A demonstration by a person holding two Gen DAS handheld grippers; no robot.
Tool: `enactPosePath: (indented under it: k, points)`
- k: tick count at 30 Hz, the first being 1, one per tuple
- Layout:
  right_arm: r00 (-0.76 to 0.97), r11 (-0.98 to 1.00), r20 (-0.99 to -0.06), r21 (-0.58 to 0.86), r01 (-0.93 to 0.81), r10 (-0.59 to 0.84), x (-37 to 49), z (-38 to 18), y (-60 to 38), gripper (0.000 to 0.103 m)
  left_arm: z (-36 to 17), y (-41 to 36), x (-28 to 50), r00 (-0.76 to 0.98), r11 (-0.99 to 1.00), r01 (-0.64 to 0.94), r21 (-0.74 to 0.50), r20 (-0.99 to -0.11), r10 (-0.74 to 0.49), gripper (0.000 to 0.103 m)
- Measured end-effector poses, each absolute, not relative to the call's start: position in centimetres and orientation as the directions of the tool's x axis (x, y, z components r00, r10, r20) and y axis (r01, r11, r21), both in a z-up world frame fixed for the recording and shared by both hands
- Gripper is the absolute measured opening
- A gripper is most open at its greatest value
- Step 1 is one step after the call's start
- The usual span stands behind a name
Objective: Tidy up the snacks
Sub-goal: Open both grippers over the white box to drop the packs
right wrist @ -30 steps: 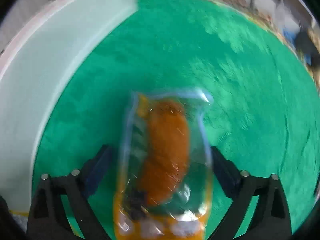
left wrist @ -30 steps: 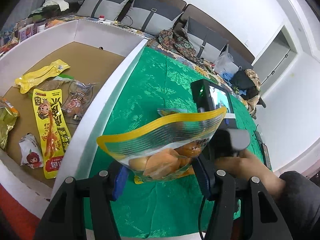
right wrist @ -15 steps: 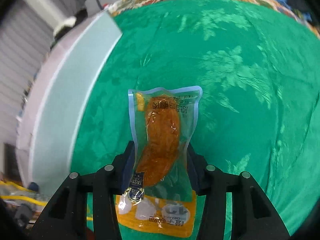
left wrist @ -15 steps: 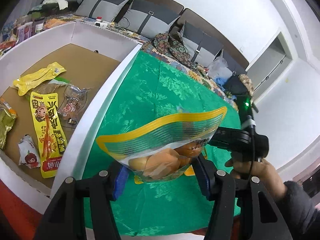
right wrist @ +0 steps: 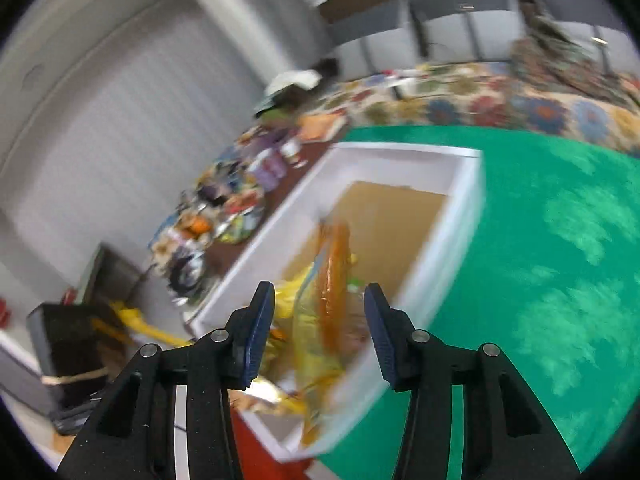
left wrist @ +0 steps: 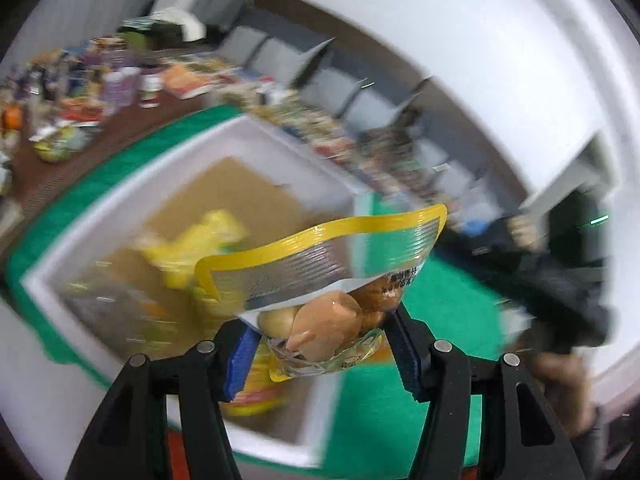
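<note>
While both views smear with motion, I read the scene so:
Left hand-held gripper (left wrist: 322, 350): partly closed, pads pinching the yellow-rimmed snack pouch (left wrist: 328, 280) at its lower end; pouch stands up at frame centre, in front of the box.
Right hand-held gripper (right wrist: 320, 332): partly closed around the orange snack packet (right wrist: 332, 280); it hangs edge-on between the pads, contact blurred.
White box (right wrist: 460, 208): centre of frame on the green bench (right wrist: 560, 240), yellow packets (left wrist: 192, 248) inside.

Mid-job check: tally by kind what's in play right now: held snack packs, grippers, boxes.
Held snack packs: 2 (yellow-topped pack in left gripper, orange pack in right gripper)
Grippers: 2
White box: 1
Total: 5
Packs lying inside the box: too blurred to count.
</note>
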State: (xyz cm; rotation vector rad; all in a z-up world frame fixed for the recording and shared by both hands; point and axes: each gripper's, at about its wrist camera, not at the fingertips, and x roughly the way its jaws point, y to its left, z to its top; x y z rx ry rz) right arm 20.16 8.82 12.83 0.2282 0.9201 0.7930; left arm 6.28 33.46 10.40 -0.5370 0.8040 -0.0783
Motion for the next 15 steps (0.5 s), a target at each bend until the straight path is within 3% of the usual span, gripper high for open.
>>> enactPosePath:
  k: [4,5,6,8,9,11,15]
  points:
    - [0.246,0.668,-0.666,0.504,-0.548,0.704,19.8,9.6,16.3,0.051,5.6,35.9,8.7,0.56,0.913,-0.211,-0.35,-0.808,-0.181,0.061]
    - [0.209,0.667,-0.685,0.514,-0.54,0.698,19.4,8.2,17.4,0.057,4.4,36.0,9.3,0.523,0.926,-0.23,-0.299,-0.841,-0.141,0.062]
    - [0.168,0.67,-0.709,0.521,-0.529,0.685,19.1,6.6,18.3,0.073,3.8,36.1,9.7,0.509,0.933,-0.241,-0.268,-0.853,-0.114,0.062]
    - [0.125,0.665,-0.719,0.543,-0.512,0.683,19.1,5.3,18.8,0.075,3.7,36.1,9.4,0.537,0.945,-0.256,-0.203,-0.843,-0.036,0.073]
    - [0.147,0.666,-0.708,0.544,-0.51,0.691,19.3,5.5,17.9,0.075,4.0,36.2,9.0,0.561,0.946,-0.255,-0.199,-0.827,-0.023,0.085]
    - [0.258,0.705,-0.695,0.492,-0.51,0.671,19.7,7.2,15.9,0.077,4.6,36.2,8.5,0.605,0.944,-0.25,-0.216,-0.796,-0.022,0.095]
    - [0.382,0.757,-0.68,0.413,-0.507,0.626,20.0,10.7,13.3,0.08,7.2,35.4,7.4,0.68,0.94,-0.269,-0.212,-0.733,0.029,0.095]
